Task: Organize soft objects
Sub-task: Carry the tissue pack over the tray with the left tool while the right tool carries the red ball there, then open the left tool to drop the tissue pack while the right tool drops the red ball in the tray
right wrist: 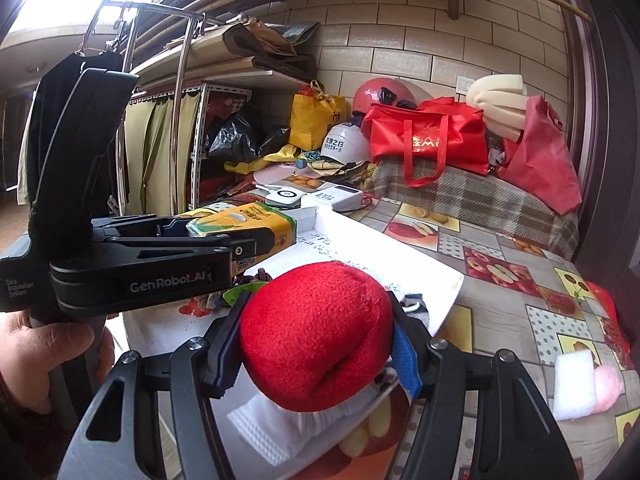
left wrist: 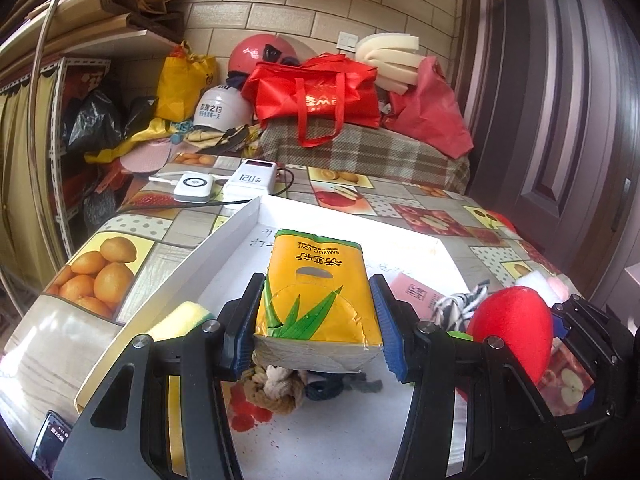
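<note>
Counter (left wrist: 120,280): fruit-print cloth. Tray (left wrist: 248,224), white: ahead of both hand-held grippers. Tissue pack (left wrist: 316,300): clamped in left hand-held gripper (left wrist: 318,320), over tray. Red plush (right wrist: 316,332): squeezed in right hand-held gripper (right wrist: 316,344). Advice: lower gently, release inside rim, avoid crushing.

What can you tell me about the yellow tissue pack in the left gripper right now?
The tissue pack is a soft yellow plastic-wrapped brick with green bamboo leaves, "BAMBOO LOVE" print and an oval tear opening on top. The left gripper has its jaws shut on its long sides, holding it level above the white tray. Its near end looks crumpled. Below it lies a knotted rope toy, apparently not touching.
</note>
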Demonstrator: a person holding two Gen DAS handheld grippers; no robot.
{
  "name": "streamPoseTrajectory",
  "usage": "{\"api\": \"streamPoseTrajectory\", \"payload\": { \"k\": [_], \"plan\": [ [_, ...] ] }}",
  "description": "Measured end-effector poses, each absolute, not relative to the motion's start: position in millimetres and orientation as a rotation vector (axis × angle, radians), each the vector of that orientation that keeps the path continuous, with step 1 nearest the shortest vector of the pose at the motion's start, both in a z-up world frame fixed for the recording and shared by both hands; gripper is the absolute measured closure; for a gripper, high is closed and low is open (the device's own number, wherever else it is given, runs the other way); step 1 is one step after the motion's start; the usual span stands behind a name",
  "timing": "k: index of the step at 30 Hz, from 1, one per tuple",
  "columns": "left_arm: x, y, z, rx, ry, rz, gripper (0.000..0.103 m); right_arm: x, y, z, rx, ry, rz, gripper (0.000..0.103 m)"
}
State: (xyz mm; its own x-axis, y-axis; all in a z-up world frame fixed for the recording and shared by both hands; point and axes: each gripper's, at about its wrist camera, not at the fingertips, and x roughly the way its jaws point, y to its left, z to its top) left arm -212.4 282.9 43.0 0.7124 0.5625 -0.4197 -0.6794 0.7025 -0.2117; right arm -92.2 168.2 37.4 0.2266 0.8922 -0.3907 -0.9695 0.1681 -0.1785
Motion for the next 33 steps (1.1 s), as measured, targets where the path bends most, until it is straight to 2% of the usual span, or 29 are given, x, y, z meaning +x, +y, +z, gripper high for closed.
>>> {"api": "streamPoseTrajectory", "payload": {
  "k": [12,17,18,19,20,21,22,33],
  "plan": [
    [-200.6,288.3,41.0,-0.338,0.385,0.788,0.051,-78.7,203.2,36.7,-0.431,0.281,1.281,0.041],
    [-201.3,282.6,42.3,-0.304,0.377,0.817,0.05,-77.8,199.0,37.1,-0.412,0.278,1.273,0.036],
    [-202.6,281.1,42.9,-0.297,0.369,0.834,0.048,-76.6,199.1,37.3,-0.406,0.283,1.269,0.031],
    [-205.4,279.2,43.9,-0.29,0.354,0.859,0.038,-74.6,199.6,37.3,-0.398,0.291,1.261,0.02],
    [-207.4,278.2,44.4,-0.287,0.342,0.881,0.03,-71.0,199.5,37.5,-0.384,0.304,1.253,0.016],
    [-211.4,276.0,45.6,-0.284,0.317,0.902,0.01,-67.3,199.1,37.9,-0.368,0.318,1.246,0.008],
    [-215.4,273.1,46.5,-0.277,0.293,0.907,0.0,-63.2,198.1,38.1,-0.351,0.333,1.238,0.0],
    [-221.3,266.6,50.8,-0.242,0.262,0.913,0.0,-67.4,194.1,38.8,-0.34,0.297,1.231,0.0]
  ]
}}
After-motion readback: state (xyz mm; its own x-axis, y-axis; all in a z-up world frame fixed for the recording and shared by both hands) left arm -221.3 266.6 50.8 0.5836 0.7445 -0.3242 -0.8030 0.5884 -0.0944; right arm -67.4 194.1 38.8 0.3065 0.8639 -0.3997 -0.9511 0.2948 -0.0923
